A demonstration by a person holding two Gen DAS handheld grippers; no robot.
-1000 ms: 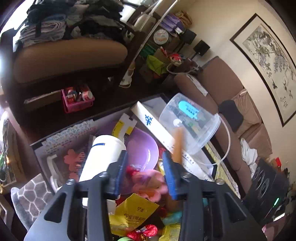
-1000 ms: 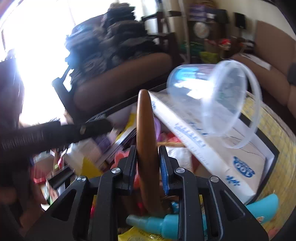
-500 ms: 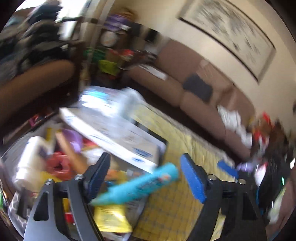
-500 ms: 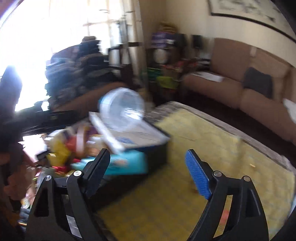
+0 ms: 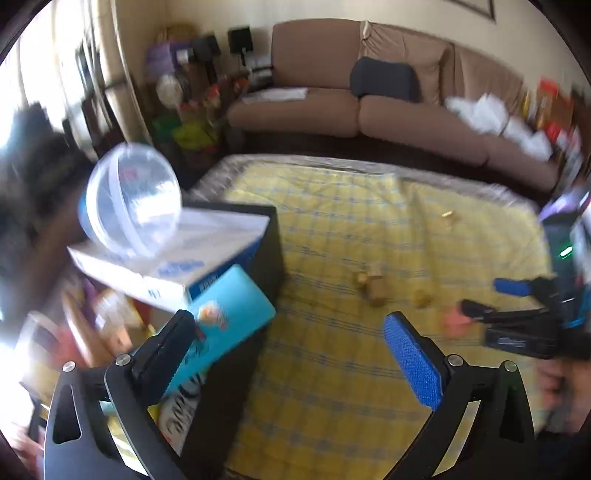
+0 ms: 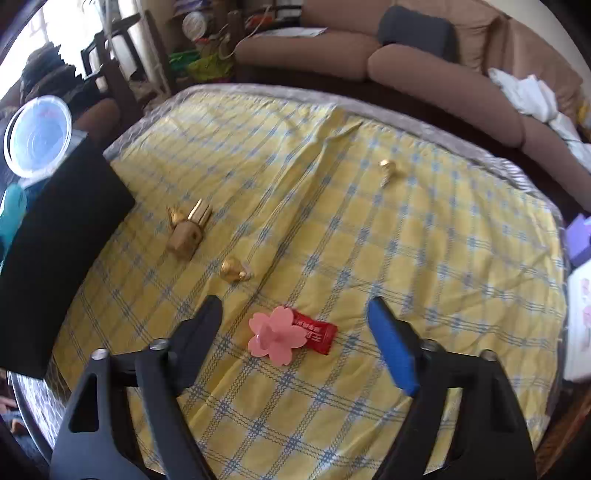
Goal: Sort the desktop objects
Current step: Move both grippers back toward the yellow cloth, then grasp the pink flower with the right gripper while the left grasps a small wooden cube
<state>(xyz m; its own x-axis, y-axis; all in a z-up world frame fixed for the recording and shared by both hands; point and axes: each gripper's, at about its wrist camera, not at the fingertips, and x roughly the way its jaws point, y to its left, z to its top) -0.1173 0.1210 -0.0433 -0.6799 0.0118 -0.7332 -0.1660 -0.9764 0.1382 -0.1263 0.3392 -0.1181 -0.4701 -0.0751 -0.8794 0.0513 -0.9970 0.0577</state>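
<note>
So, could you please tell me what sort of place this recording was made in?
Most likely a lived-in home living room: a long brown upholstered sofa with a dark grey cushion runs behind a low table under a yellow checked cloth, and cluttered shelves fill the corner.

1. A flower-shaped piece (image 6: pixel 276 334) lies on the bench (image 6: pixel 424 229), overlapping a candy wrapper (image 6: pixel 317 332) to its right.
2. Behind and to the left sit a small nugget (image 6: pixel 233 271), then a block figure (image 6: pixel 186 234).
3. Another small piece (image 6: pixel 388 166) lies far back, right.
4. A box (image 6: pixel 55 236) stands at the bench's left edge, a plastic tub (image 6: pixel 37 136) atop its contents.
5. A sofa (image 6: pixel 406 55) runs behind the bench.
</note>
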